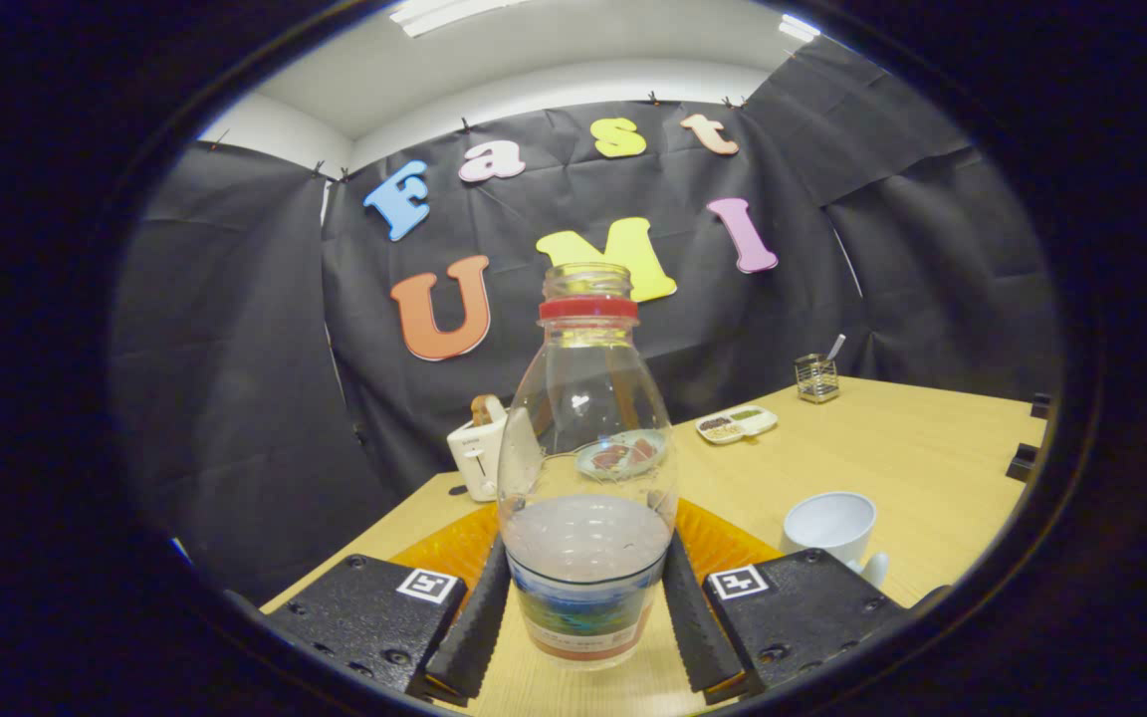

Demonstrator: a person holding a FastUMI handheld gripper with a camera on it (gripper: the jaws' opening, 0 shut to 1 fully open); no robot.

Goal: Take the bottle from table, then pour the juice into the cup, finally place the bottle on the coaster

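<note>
A pale wooden tabletop [892, 448] stood against black cloth walls. One clear bottle [588, 468], uncapped with a red neck ring, stood upright holding a little liquid in its lower part. The tongs [585, 622] pinched it low down, a finger [479, 622] pressed on each side. An orange coaster [723, 543] lay just behind the bottle. One empty white cup [830, 526] sat near the right finger. Farther back were a toaster [479, 453] with bread by the tabletop's left edge, a plate [618, 456], a divided dish [736, 424], and a wire holder [817, 378] near the far edge.
</note>
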